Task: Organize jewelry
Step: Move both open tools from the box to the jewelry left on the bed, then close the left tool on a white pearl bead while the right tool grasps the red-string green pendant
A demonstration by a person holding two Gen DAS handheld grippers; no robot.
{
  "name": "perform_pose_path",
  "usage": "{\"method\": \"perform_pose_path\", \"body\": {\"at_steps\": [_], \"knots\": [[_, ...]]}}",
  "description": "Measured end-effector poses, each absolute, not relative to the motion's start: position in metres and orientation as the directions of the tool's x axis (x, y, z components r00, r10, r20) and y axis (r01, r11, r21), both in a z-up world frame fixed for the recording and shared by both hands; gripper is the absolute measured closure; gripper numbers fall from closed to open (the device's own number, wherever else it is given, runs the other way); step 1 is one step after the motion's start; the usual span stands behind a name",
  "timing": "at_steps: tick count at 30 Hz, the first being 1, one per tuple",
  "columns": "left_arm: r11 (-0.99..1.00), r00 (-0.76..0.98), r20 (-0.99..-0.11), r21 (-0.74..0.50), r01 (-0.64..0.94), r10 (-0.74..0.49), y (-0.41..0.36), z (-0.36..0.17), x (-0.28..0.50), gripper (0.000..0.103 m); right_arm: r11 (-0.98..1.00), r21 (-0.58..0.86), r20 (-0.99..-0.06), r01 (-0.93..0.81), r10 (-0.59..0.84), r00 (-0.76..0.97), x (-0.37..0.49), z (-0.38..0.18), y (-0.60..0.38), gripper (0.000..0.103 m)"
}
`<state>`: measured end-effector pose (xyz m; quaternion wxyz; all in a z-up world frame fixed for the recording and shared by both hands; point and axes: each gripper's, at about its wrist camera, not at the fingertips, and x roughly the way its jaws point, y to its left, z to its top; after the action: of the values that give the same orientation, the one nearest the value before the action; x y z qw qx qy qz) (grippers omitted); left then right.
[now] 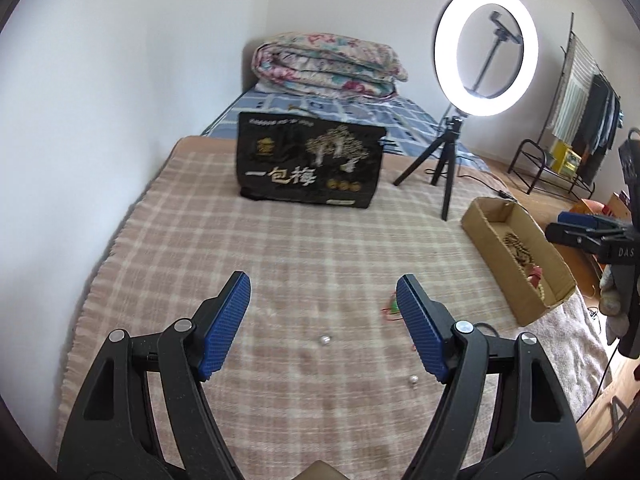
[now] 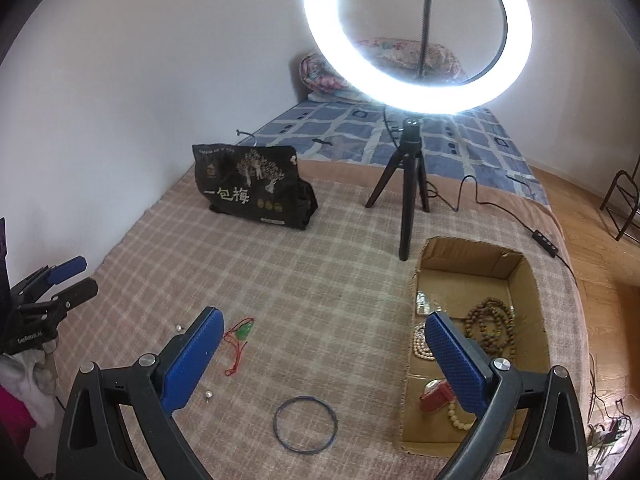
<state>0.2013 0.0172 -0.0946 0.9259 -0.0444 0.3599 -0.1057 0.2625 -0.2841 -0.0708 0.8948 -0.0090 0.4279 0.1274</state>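
Note:
My left gripper (image 1: 323, 292) is open and empty above the plaid blanket. Two small silver beads lie below it, one (image 1: 325, 339) between the fingers and one (image 1: 413, 380) near the right finger. A red cord with a green pendant (image 1: 393, 306) lies just left of the right fingertip. My right gripper (image 2: 322, 334) is open and empty. A blue wire bangle (image 2: 305, 423) lies on the blanket between its fingers. The red-cord pendant (image 2: 243, 333) lies by its left finger. A cardboard box (image 2: 520, 276) to the right holds a brown bead necklace (image 2: 491, 322), pearls and a red piece.
A black printed bag (image 1: 310, 160) stands mid-bed. A ring light on a tripod (image 2: 412, 184) stands behind the box, its cable (image 2: 500, 204) trailing right. Folded quilts (image 1: 328, 66) lie at the bed's far end. A white wall runs along the left. A clothes rack (image 1: 580, 120) stands on the right.

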Motion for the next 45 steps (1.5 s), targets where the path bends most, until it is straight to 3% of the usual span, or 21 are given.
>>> {"method": "perform_pose_path", "body": {"at_steps": [4,10,16,25,33,38,45], "knots": [[0.974,0.707,-0.670,-0.176,0.142,-0.225,0.034,-0.107,0.201,0.027,0.957,0.117,-0.789,-0.265,0.252,0.561,0.269,-0.089,-0.267,0.005],[0.965,0.659,-0.706,-0.191,0.178,-0.261,0.029,-0.129,0.204,0.052,0.938,0.146,-0.815,-0.315,0.294,0.500,0.282,-0.117,-0.240,0.014],[0.948,0.606,-0.730,-0.214,0.236,-0.316,0.014,-0.153,0.210,0.066,0.920,0.179,-0.830,-0.348,0.331,0.448,0.294,-0.148,-0.219,0.022],[0.936,0.536,-0.773,-0.218,0.277,-0.339,-0.004,-0.190,0.222,0.070,0.906,0.201,-0.868,-0.373,0.342,0.362,0.312,-0.196,-0.195,0.042],[0.933,0.530,-0.782,-0.181,0.310,-0.328,-0.018,-0.212,0.233,0.073,0.904,0.179,-0.885,-0.388,0.321,0.339,0.317,-0.218,-0.181,0.044],[0.937,0.526,-0.791,-0.169,0.306,-0.314,-0.020,-0.221,0.239,0.080,0.904,0.162,-0.888,-0.397,0.309,0.341,0.318,-0.224,-0.176,0.051],[0.939,0.520,-0.797,-0.164,0.304,-0.307,-0.017,-0.229,0.242,0.082,0.898,0.137,-0.895,-0.417,0.293,0.337,0.320,-0.227,-0.162,0.063]]}}
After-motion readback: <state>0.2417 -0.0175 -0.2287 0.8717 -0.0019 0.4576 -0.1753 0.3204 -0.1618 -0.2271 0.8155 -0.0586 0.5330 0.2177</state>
